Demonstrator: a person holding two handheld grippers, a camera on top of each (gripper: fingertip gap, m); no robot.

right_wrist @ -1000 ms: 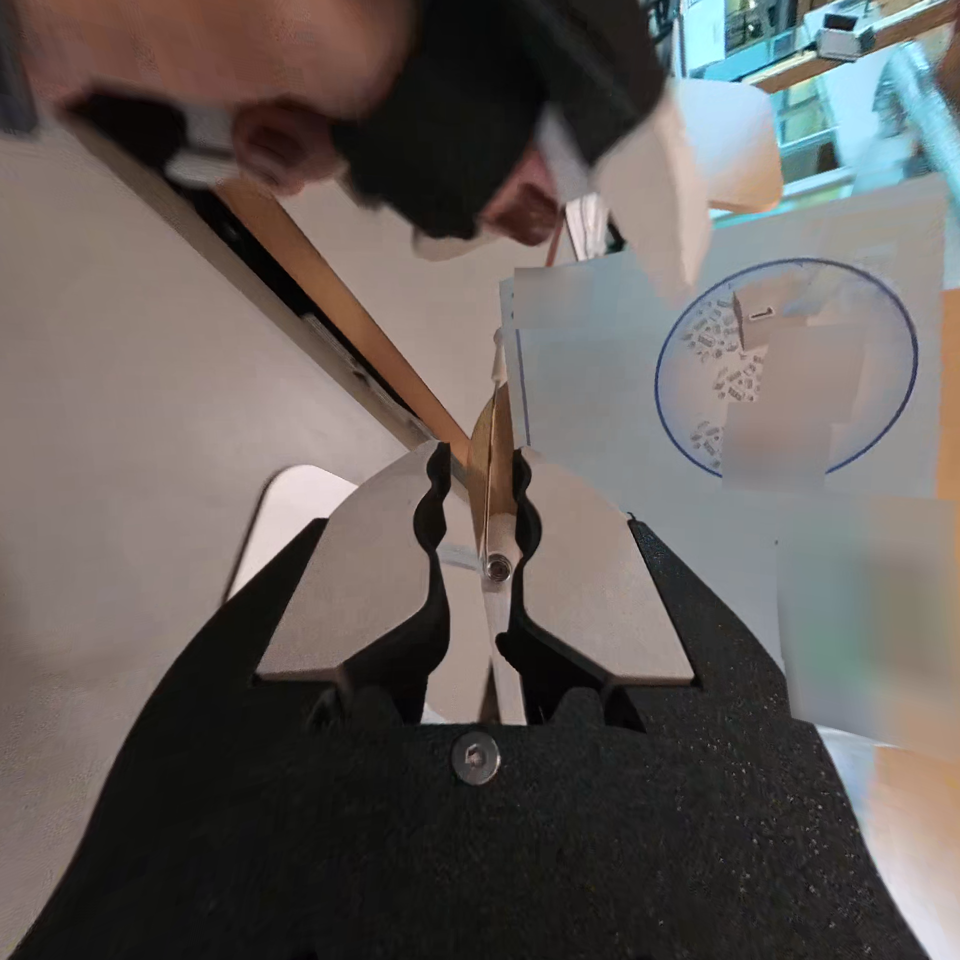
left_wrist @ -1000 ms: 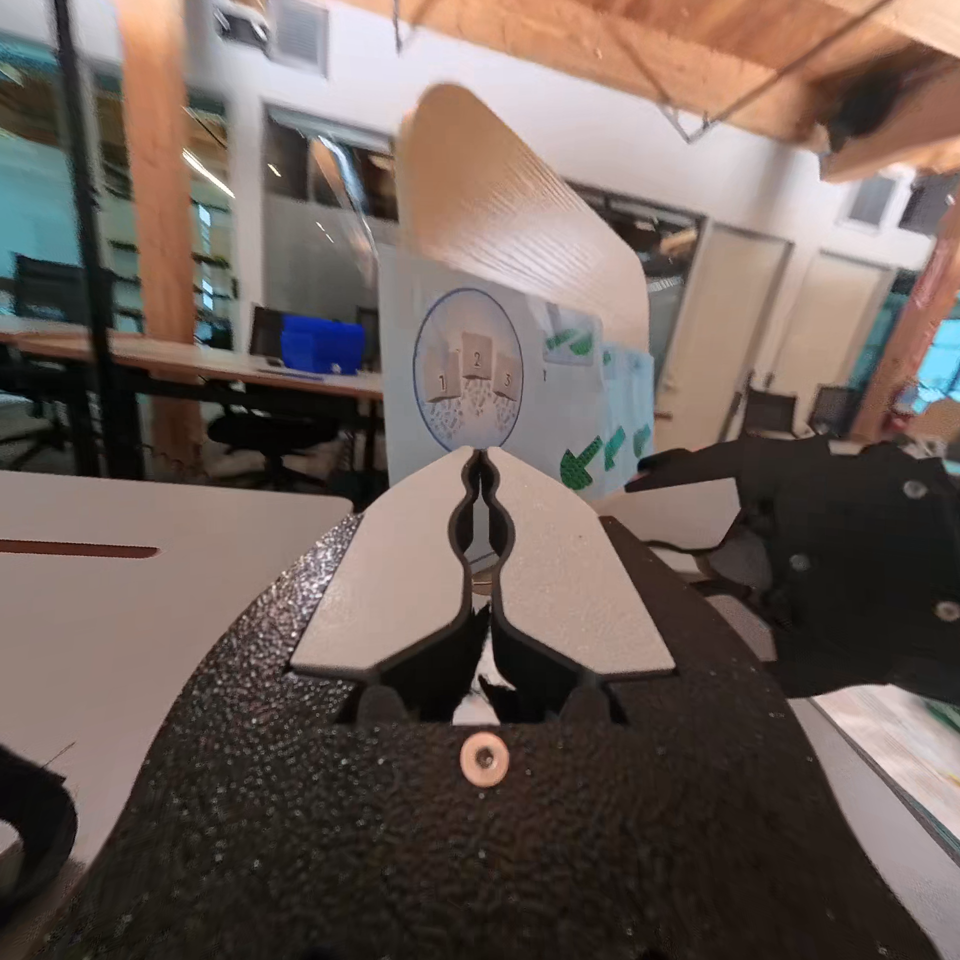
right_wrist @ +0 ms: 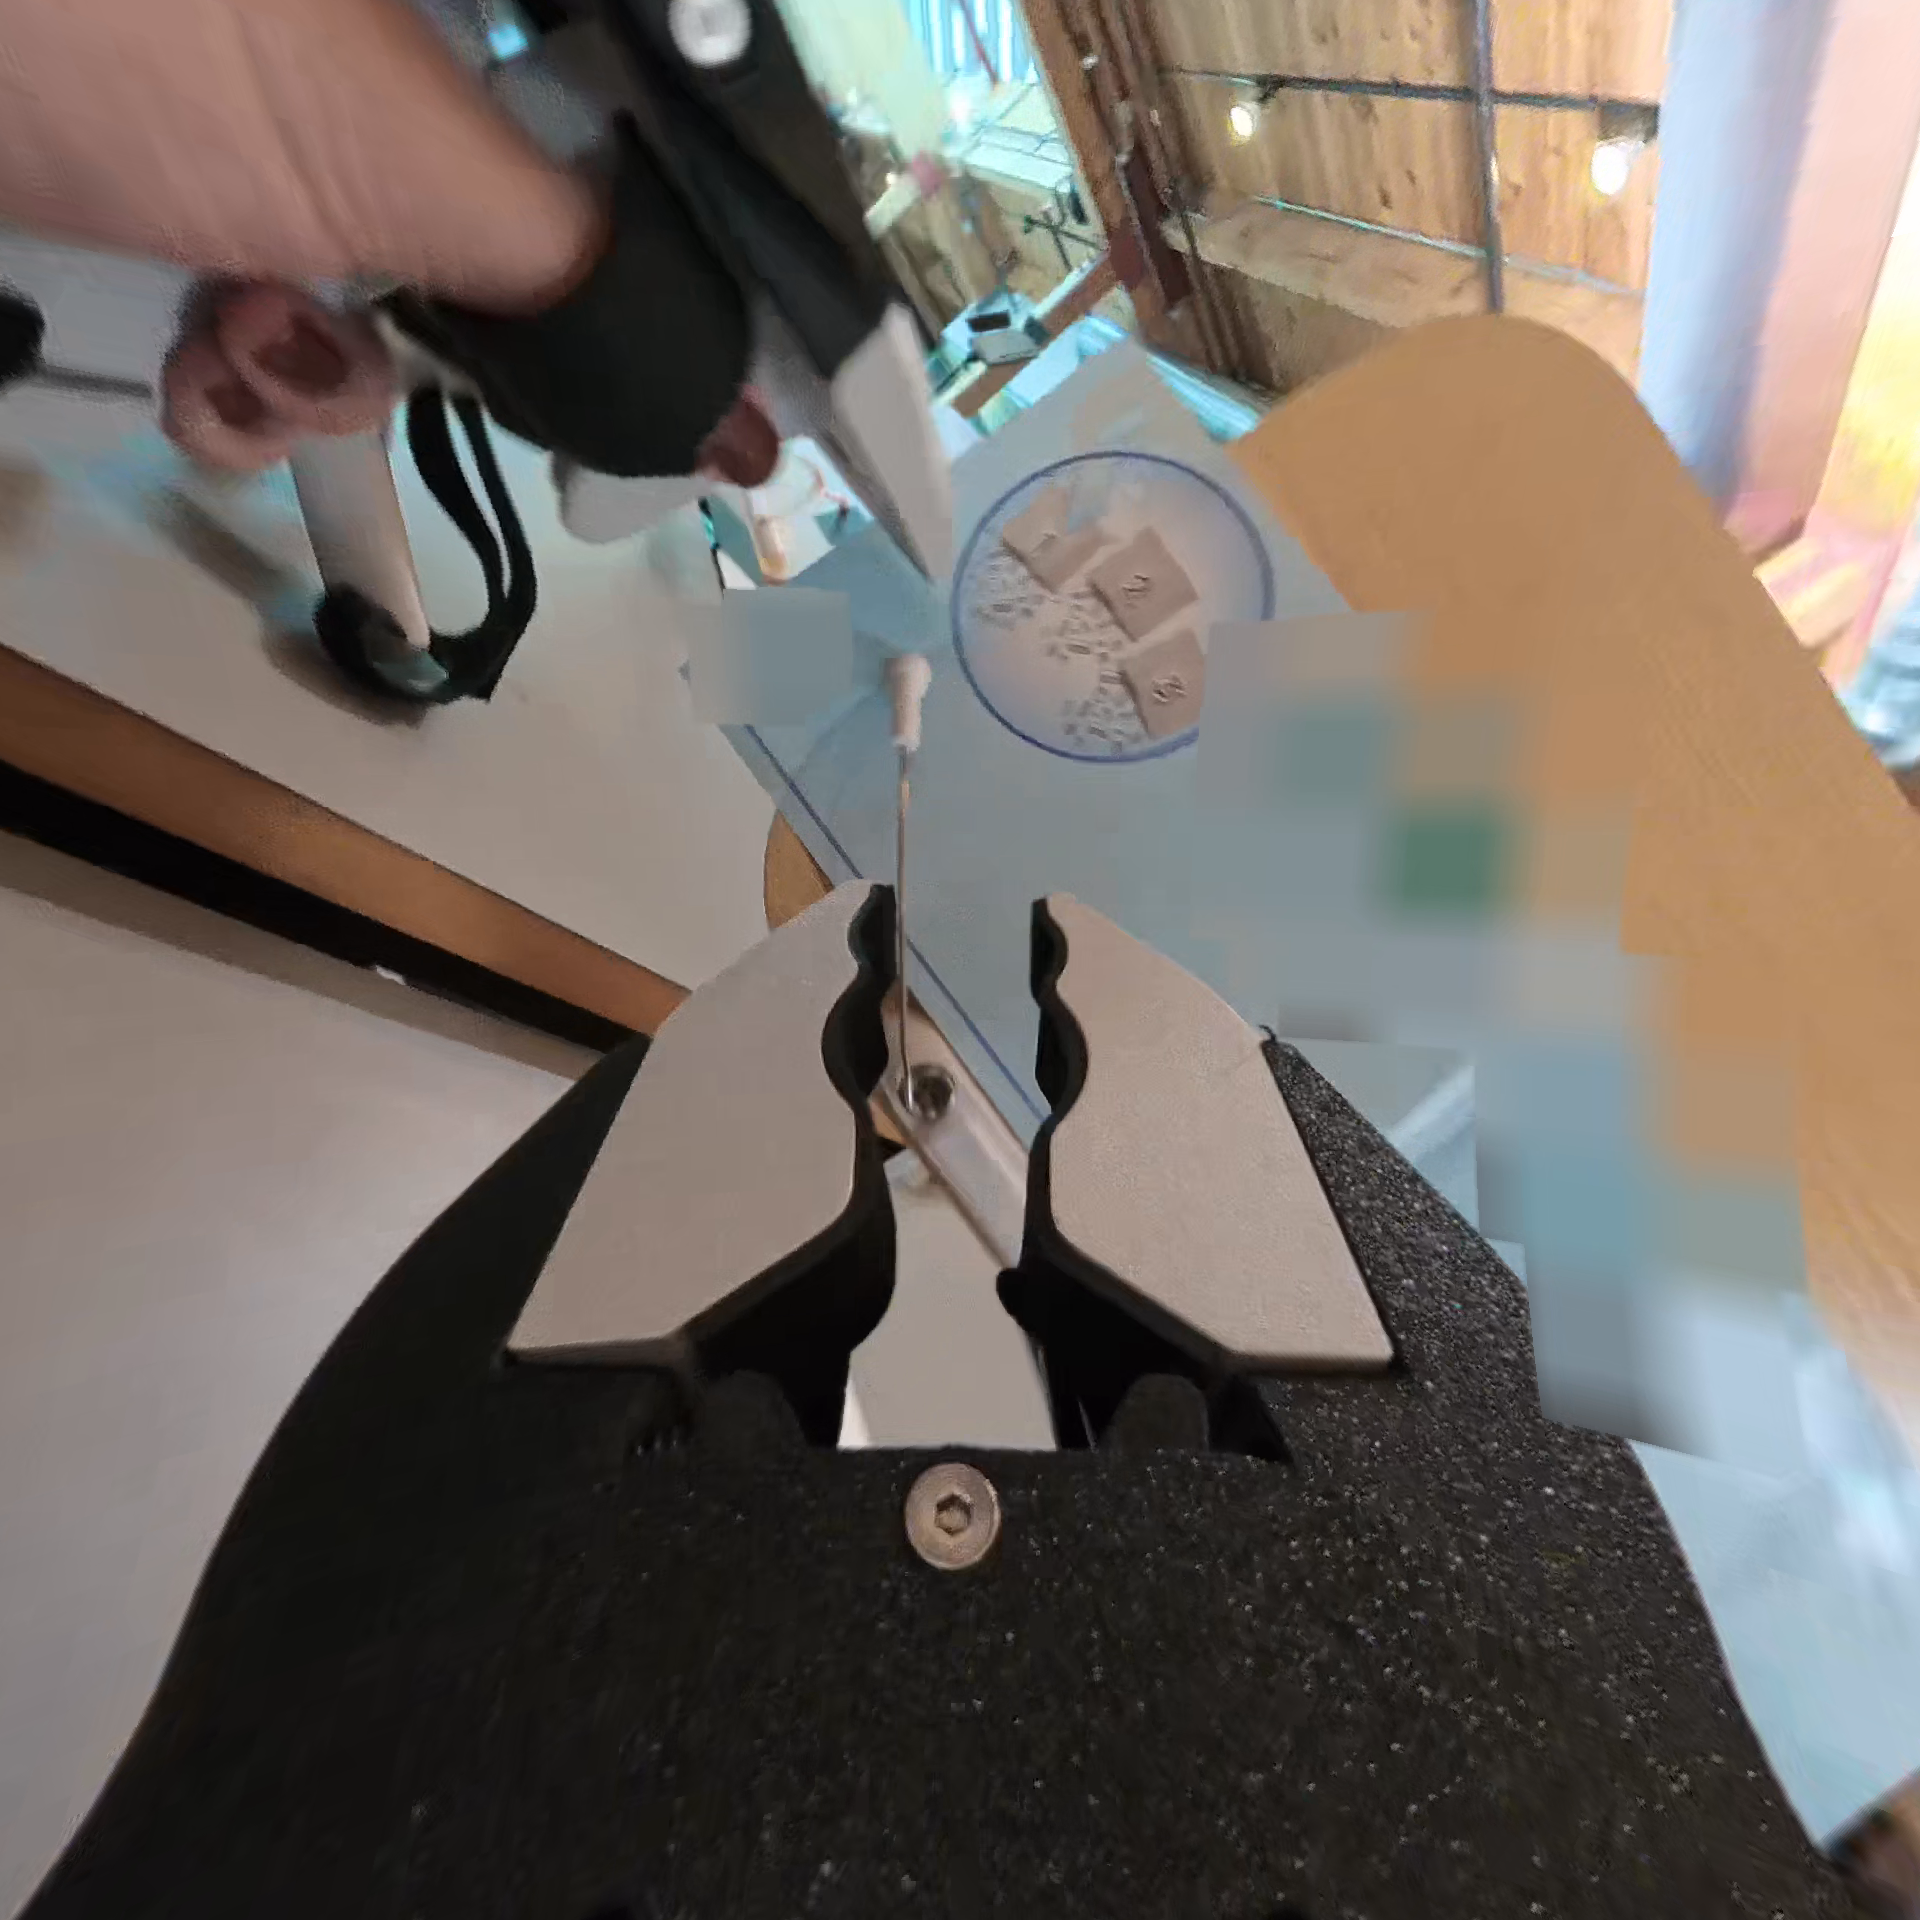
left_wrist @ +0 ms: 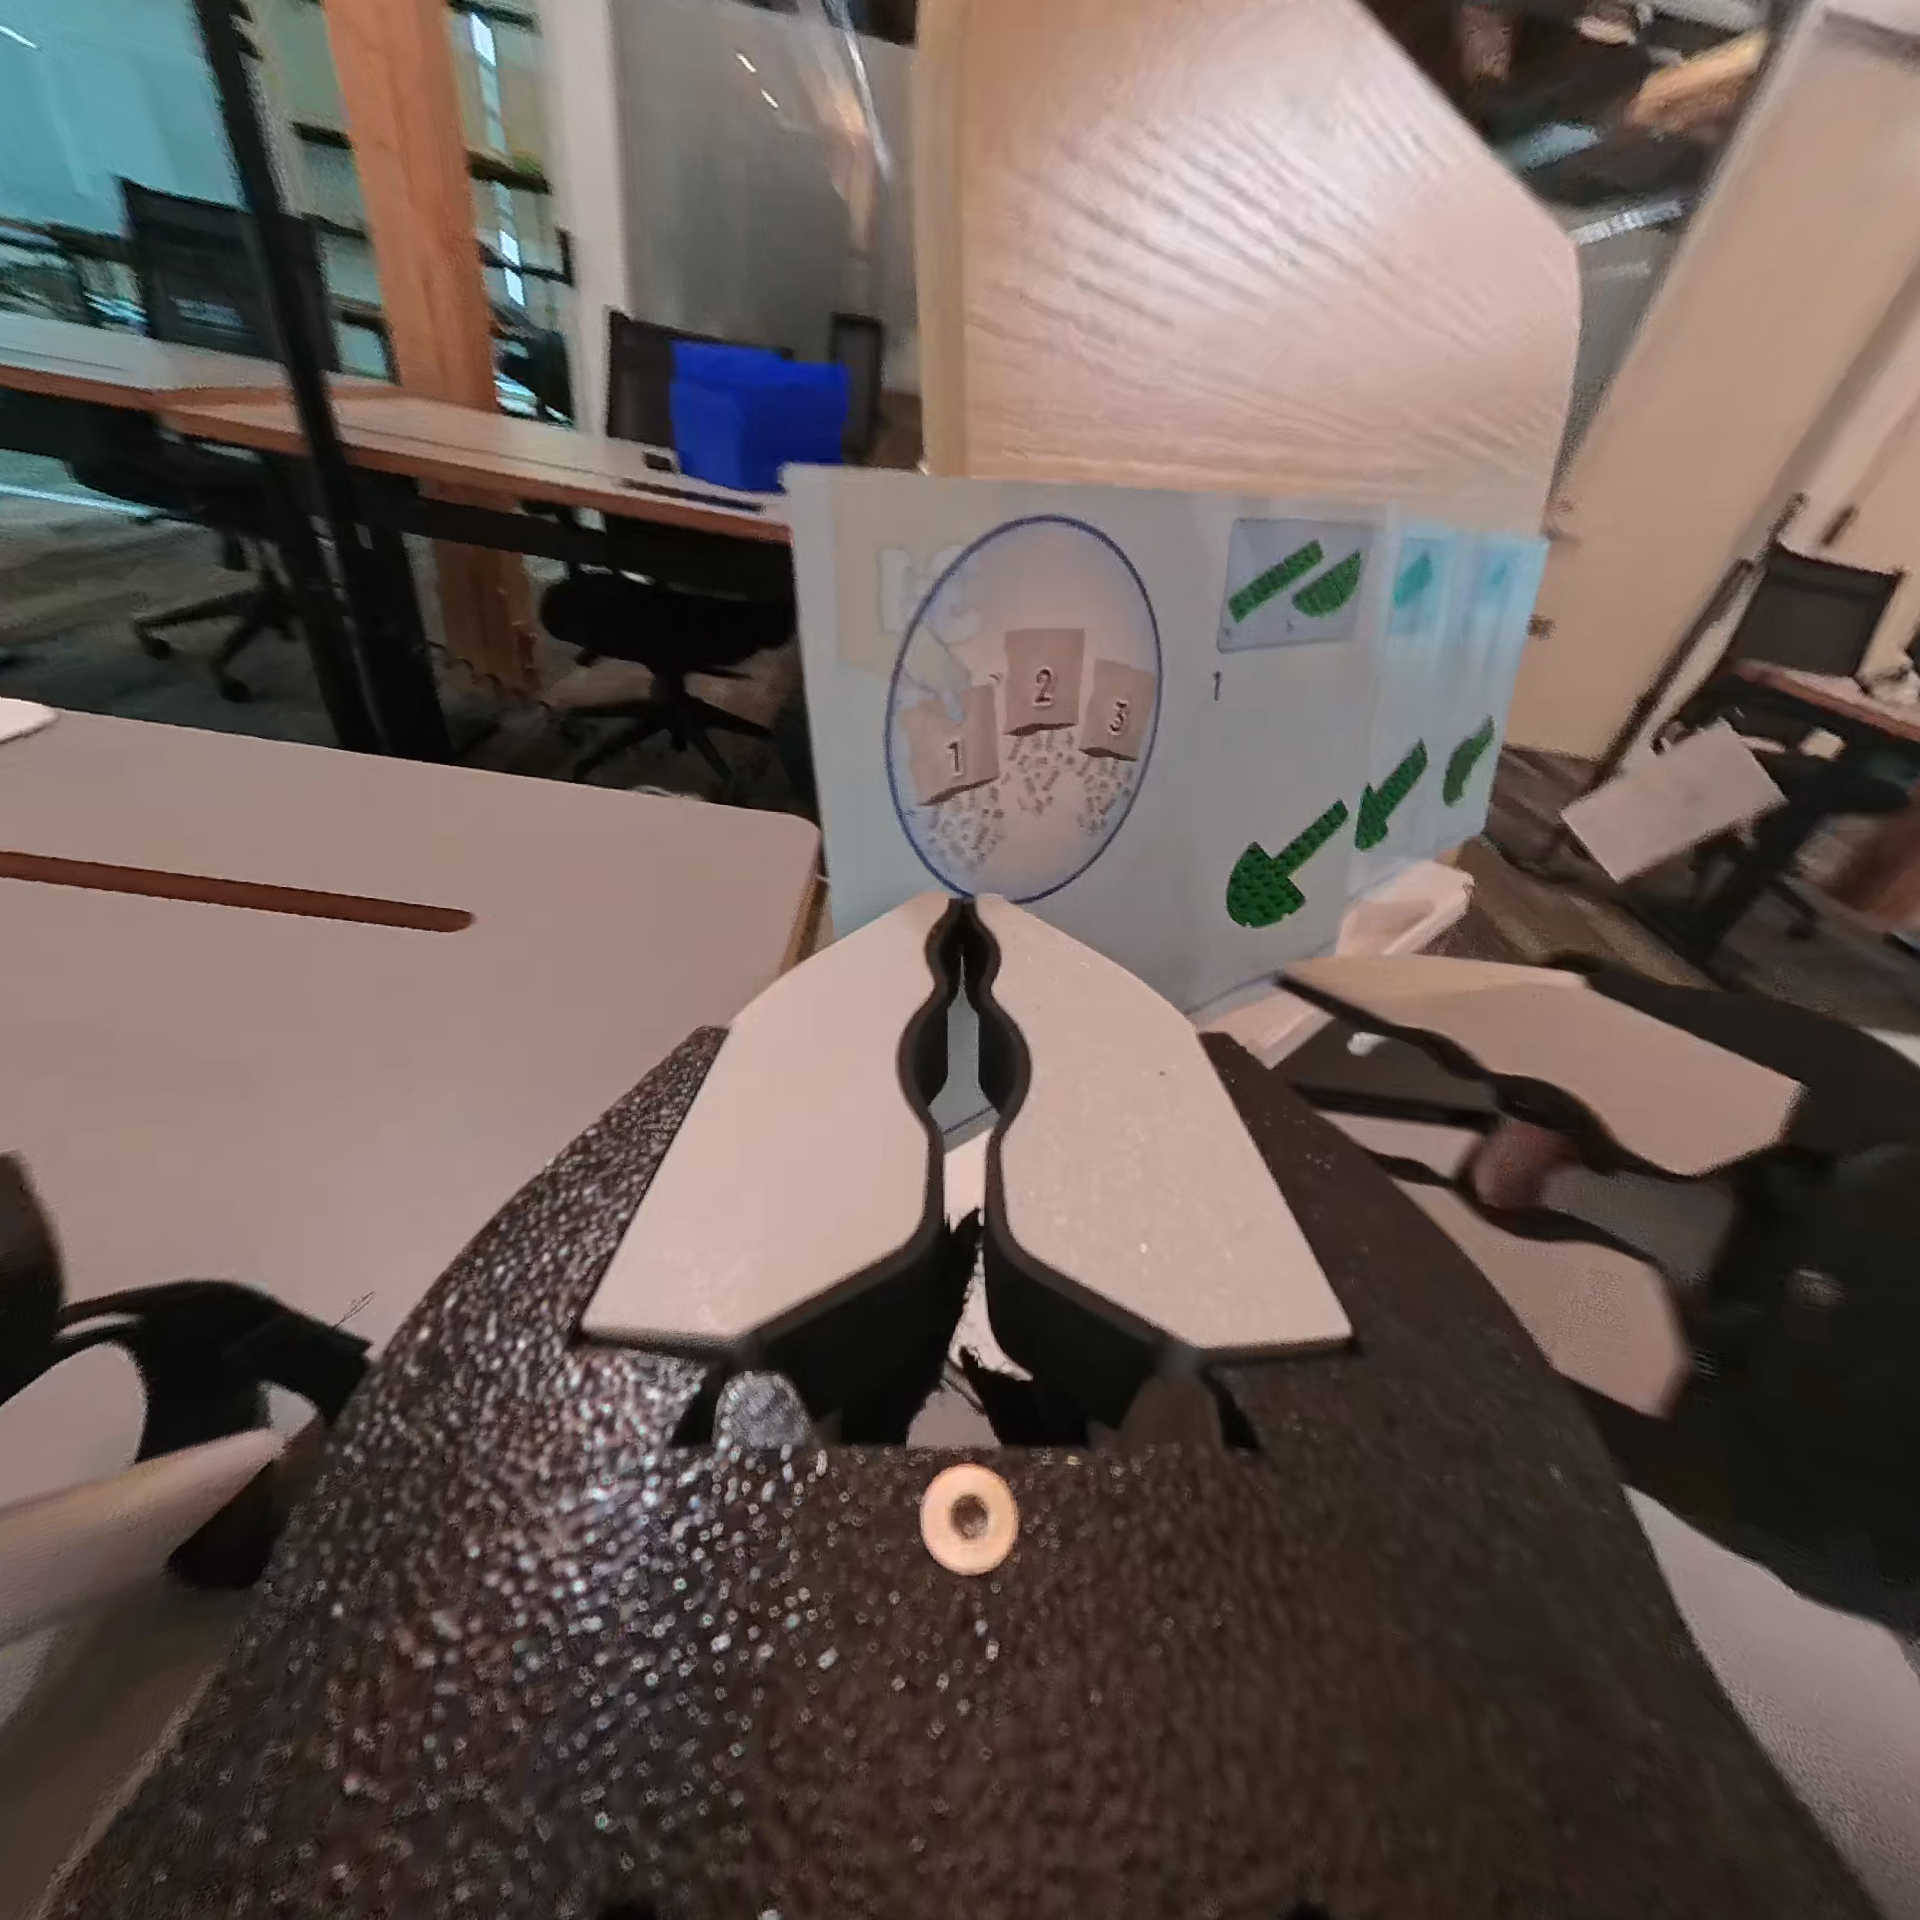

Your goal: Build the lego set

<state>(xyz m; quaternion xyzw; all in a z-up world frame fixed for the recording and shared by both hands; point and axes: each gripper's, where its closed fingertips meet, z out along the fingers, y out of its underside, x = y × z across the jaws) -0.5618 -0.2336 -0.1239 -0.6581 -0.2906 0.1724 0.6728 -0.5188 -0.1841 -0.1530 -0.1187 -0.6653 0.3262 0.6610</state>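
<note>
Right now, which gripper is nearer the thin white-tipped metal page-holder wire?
Right. The wire stands inside the right gripper's open jaws; the left gripper, shut, sits beyond the wire's tip at the instruction booklet.

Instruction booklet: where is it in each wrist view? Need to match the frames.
Left wrist view: instruction booklet stands open, upper centre, just beyond the shut left gripper.
Right wrist view: the booklet is tilted, centre to right, partly mosaicked, beyond the open right gripper.
Shared landmark: the wooden stand behind its pages.
</note>
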